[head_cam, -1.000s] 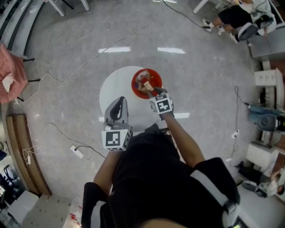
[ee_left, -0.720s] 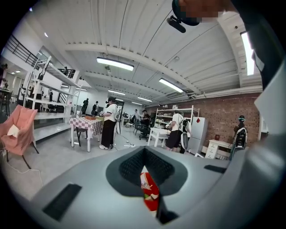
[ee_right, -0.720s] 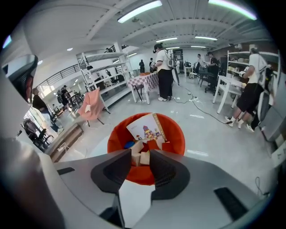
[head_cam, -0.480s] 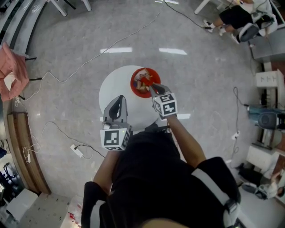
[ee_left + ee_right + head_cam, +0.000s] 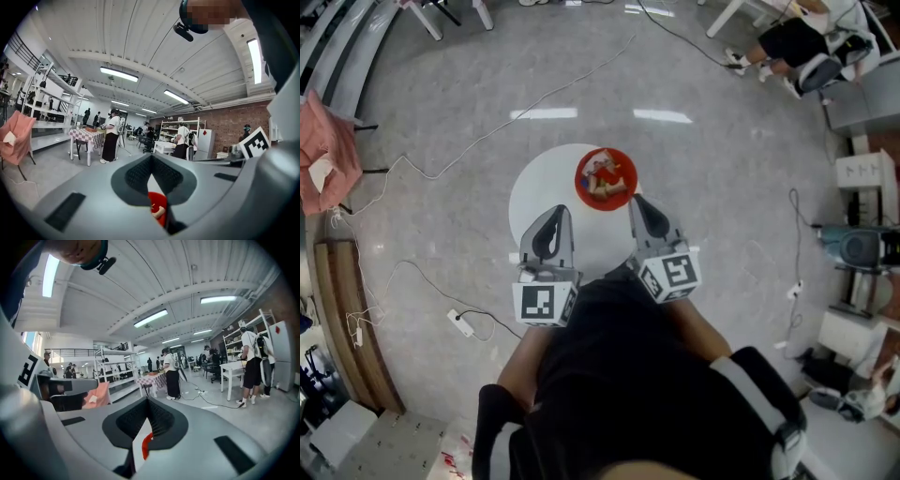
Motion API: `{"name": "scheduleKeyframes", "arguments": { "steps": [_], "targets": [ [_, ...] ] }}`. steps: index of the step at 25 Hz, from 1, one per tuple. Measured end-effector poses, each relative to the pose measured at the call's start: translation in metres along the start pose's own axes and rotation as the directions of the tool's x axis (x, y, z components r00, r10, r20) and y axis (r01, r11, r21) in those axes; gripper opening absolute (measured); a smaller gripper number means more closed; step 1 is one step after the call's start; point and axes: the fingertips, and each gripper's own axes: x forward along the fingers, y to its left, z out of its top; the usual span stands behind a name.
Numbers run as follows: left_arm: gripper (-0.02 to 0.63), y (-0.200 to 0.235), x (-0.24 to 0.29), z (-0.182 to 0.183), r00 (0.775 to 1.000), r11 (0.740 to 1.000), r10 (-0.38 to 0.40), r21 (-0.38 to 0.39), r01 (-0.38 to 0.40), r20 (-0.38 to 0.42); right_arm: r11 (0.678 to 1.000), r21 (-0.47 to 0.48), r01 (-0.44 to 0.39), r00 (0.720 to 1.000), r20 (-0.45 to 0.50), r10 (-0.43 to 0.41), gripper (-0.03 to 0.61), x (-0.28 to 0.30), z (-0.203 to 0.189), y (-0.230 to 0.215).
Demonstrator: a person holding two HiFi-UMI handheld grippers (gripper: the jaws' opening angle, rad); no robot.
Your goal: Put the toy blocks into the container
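Observation:
A red bowl holding several toy blocks sits at the far side of a small round white table. My left gripper hovers over the table's near left part, shut and empty. My right gripper is near the table's right edge, just short of the bowl, shut with nothing between its pads. In the left gripper view the jaws meet, and the red bowl with a pale block shows below them. In the right gripper view only a sliver of the bowl shows under the closed gripper.
Cables trail over the grey floor, with a power strip at the left. A pink cloth hangs at the far left. A seated person is at the top right, and equipment and shelves line the right side. People stand farther off in both gripper views.
My right gripper has pulled back from over the bowl toward my body, and its jaws have closed empty. The left gripper has barely moved.

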Motion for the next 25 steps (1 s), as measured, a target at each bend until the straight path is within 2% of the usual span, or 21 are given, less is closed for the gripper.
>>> {"name": "scheduleKeyframes", "arguments": {
  "steps": [4,11,25],
  "targets": [
    [-0.002,-0.0001,-0.0012,-0.006,1.0,1.0,-0.002,0.002,0.002,-0.008,1.0,-0.002,-0.025,1.0,0.0,0.025,-0.003,-0.0066,-0.0056,0.0113],
    [-0.002,0.0017,0.0017,-0.0083,1.0,1.0,0.003,0.023,-0.003,-0.019,1.0,-0.01,-0.02,1.0,-0.008,0.02,-0.005,-0.0047,-0.005,0.0085],
    [-0.002,0.0002,0.0075,-0.0088,1.0,1.0,0.009,0.003,-0.009,-0.002,0.999,-0.027,-0.046,0.999,-0.019,0.045,-0.005,0.0021,-0.0088,0.0089]
  ]
}}
